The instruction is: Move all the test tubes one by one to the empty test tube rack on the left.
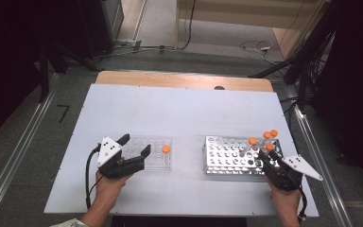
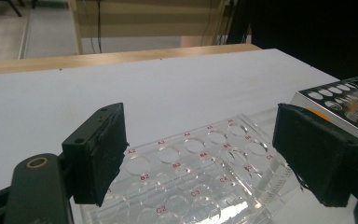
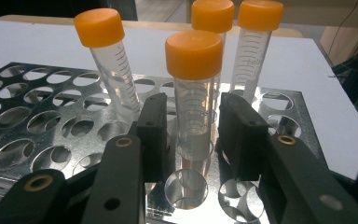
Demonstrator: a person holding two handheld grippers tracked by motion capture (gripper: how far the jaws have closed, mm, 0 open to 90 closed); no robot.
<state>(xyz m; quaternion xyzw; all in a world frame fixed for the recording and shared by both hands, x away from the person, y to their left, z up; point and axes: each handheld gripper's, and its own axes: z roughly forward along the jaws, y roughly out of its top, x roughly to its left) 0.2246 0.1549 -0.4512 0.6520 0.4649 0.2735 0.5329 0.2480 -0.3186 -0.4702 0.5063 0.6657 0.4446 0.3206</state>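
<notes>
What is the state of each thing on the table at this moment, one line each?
left gripper: open, jaws wide at the clear rack's end.
right gripper: open, jaws close beside the front tube, thin gaps visible.
clear rack: holds one capped tube.
metal rack: holds four tubes.
front tube: capped, upright.
leaning tube: capped, tilted.
rear tubes: capped, upright.

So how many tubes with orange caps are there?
5. Four stand in the metal rack: one at its left, one between the right gripper's jaws, two behind. One stands in the clear rack.
</notes>
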